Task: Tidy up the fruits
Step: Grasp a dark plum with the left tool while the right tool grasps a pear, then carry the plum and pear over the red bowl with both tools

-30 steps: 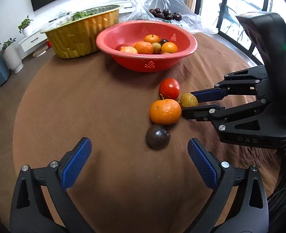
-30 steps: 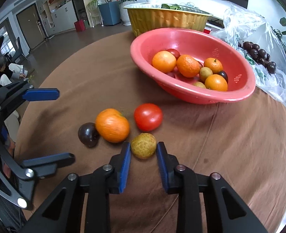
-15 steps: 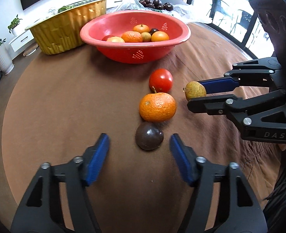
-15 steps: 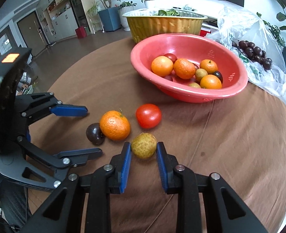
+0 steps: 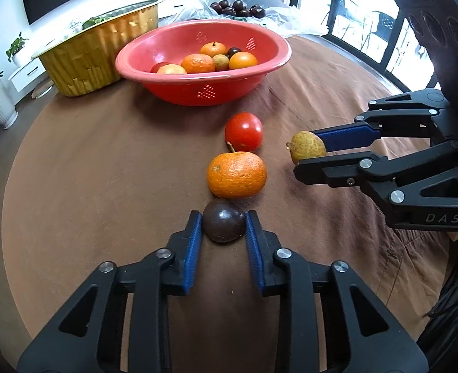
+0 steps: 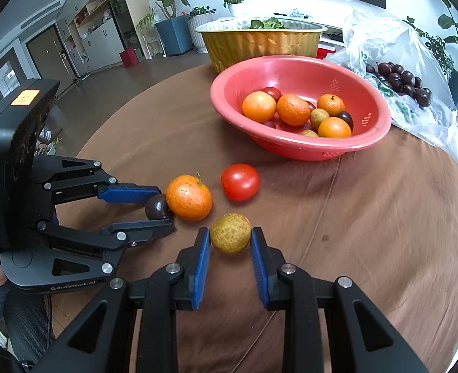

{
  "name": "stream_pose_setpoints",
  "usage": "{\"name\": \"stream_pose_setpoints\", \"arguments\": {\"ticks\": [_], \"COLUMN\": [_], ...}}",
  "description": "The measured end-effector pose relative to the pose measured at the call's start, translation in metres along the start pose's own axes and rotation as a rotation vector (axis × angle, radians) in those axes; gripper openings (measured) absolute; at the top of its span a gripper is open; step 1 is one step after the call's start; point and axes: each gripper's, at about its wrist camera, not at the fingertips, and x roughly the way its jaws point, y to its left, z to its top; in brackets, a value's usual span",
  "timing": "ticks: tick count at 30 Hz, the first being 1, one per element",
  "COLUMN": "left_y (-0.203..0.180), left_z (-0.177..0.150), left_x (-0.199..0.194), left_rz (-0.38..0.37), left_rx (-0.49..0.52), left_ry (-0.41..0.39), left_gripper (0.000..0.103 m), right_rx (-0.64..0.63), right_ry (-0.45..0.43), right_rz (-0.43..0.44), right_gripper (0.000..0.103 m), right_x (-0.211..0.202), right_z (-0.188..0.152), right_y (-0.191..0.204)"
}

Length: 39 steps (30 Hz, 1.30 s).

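Note:
A dark purple fruit (image 5: 224, 228) lies on the brown tablecloth. My left gripper (image 5: 223, 219) is closing on it, both blue pads touching its sides. Just beyond it sit an orange (image 5: 236, 174) and a red tomato (image 5: 243, 131). My right gripper (image 6: 230, 236) is shut on a yellow-green fruit (image 6: 230, 233), held a little above the cloth to the right of the orange. In the right wrist view the left gripper (image 6: 159, 208) reaches in from the left around the dark fruit (image 6: 156, 208). Further back, a red bowl (image 5: 204, 93) holds several oranges and other fruits.
A gold foil tray (image 5: 86, 62) with greens stands behind the bowl on the left. A clear plastic bag (image 5: 269, 15) with several dark fruits lies behind it on the right. The round table's edge curves on both sides.
My left gripper has moved forward and its wide jaws have closed in onto the dark purple fruit. The right gripper has lifted the yellow-green fruit slightly away from the orange.

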Motion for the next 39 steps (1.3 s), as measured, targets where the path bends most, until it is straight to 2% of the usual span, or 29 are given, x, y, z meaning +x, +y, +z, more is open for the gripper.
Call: {"name": "stream_pose_setpoints", "arguments": {"ticks": [12, 21, 31, 39], "left_y": [0.007, 0.020, 0.027, 0.039], "left_z": [-0.004, -0.007, 0.027, 0.081], "left_x": [-0.013, -0.042, -0.061, -0.056], "left_rz": [-0.020, -0.033, -0.040, -0.023], "left_rx": [-0.043, -0.110, -0.127, -0.118], "left_ry": [-0.020, -0.087, -0.168, -0.227], "left_gripper": [0.026, 0.026, 0.026, 0.026], "right_rx": [0.013, 0.034, 0.039, 0.041], "right_ry": [-0.020, -0.038, -0.074, -0.122], "right_rz": [-0.003, -0.006, -0.025, -0.064], "right_gripper": [0.029, 0.029, 0.029, 0.029], "right_x": [-0.010, -0.019, -0.032, -0.044], "right_z": [-0.002, -0.004, 0.011, 0.046], "right_y": [-0.003, -0.008, -0.020, -0.044]}}
